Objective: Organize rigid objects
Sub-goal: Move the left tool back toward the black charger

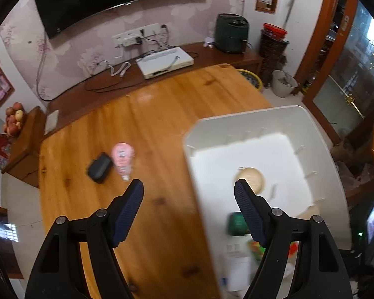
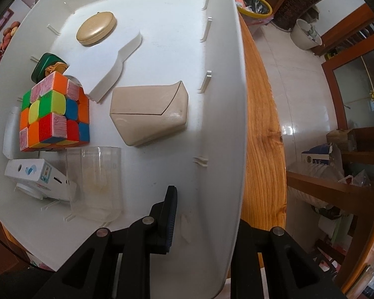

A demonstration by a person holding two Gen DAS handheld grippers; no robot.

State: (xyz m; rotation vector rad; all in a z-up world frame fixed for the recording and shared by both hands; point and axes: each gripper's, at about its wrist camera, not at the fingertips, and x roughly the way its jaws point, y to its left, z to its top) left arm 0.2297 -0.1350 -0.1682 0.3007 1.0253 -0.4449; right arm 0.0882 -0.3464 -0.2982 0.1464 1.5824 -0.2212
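Over the table (image 1: 162, 129), left gripper (image 1: 189, 186) hangs wide open, empty; right gripper (image 2: 207, 214) pinches the white bin's (image 2: 227, 99) wall.

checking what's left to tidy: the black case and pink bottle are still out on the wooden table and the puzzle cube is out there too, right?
Not quite. The puzzle cube already sits inside the white bin, as the right wrist view shows. The black case and pink bottle do lie on the wooden table.

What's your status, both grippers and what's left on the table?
Left gripper open, empty, over table. Right gripper clamped on bin wall. Pink bottle and black case left out. Nothing in the way.
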